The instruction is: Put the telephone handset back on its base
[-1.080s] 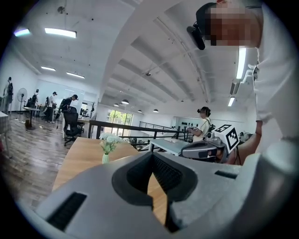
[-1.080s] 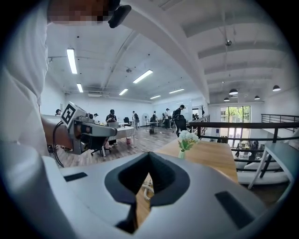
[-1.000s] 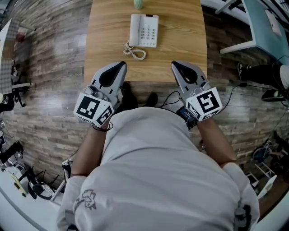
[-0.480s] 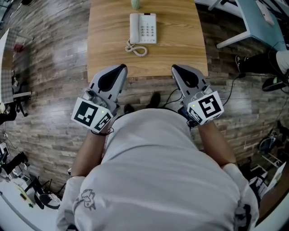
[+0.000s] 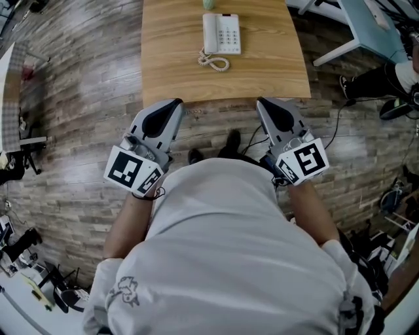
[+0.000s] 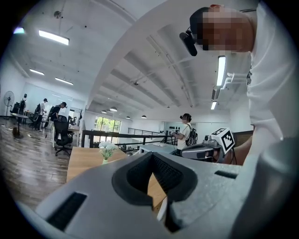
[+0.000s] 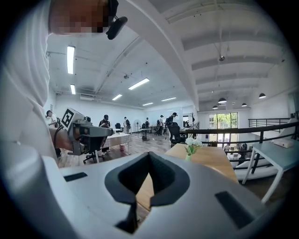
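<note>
A white telephone [image 5: 221, 34] sits at the far middle of the wooden table [image 5: 170, 65]. Its handset lies along the base's left side, and the coiled cord [image 5: 215, 63] trails in front. Both grippers hover at the table's near edge, well short of the phone. My left gripper [image 5: 175, 103] is shut with nothing in it, and its jaws meet in the left gripper view [image 6: 158, 212]. My right gripper [image 5: 263, 102] is likewise shut and empty, with the jaws together in the right gripper view [image 7: 135, 210]. The phone is hidden behind the jaws in both gripper views.
A small vase of white flowers [image 5: 209, 3] [image 7: 190, 147] stands at the table's far edge behind the phone. A light desk [image 5: 366, 33] and a seated person's legs [image 5: 386, 78] are at the upper right. Cables [image 5: 334, 134] cross the wooden floor. Distant people and office chairs stand across the room.
Both grippers have drawn back from over the table to its near edge. The table and phone now sit farther away and further right in the head view.
</note>
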{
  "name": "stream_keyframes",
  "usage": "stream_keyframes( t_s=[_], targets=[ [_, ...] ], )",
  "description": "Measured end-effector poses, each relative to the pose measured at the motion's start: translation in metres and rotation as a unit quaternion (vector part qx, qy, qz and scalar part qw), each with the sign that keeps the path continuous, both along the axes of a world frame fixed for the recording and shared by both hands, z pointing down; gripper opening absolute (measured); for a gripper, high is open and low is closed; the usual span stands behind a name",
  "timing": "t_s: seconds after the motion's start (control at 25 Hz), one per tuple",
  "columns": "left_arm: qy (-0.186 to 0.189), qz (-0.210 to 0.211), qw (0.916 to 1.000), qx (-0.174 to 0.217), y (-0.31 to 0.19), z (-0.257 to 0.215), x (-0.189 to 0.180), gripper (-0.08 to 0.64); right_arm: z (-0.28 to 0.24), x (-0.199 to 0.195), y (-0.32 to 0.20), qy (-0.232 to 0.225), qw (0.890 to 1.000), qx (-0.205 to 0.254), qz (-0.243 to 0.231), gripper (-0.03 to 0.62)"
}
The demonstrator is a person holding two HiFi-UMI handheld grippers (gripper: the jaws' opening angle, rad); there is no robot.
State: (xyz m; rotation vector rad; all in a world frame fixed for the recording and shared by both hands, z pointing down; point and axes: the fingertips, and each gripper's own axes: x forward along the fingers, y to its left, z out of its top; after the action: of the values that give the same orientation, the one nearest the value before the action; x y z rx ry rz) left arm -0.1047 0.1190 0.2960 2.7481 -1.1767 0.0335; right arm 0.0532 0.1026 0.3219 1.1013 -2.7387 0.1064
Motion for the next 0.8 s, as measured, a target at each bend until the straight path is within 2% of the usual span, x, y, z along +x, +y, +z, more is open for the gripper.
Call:
stream_keyframes(
  t_s=[0.44, 0.8],
  targets=[
    [-0.004, 0.007, 1.0, 0.005, 0.062, 0.002, -0.065, 0.005, -0.003, -0.065, 0.074, -0.013, 1.0, 0.01, 0.002, 0.005],
    [0.006, 0.007, 0.9999, 0.01, 0.086, 0.002, -0.088, 0.005, -0.009, -0.089, 0.108, -0.015, 1.0, 0.018, 0.004, 0.005]
  ],
)
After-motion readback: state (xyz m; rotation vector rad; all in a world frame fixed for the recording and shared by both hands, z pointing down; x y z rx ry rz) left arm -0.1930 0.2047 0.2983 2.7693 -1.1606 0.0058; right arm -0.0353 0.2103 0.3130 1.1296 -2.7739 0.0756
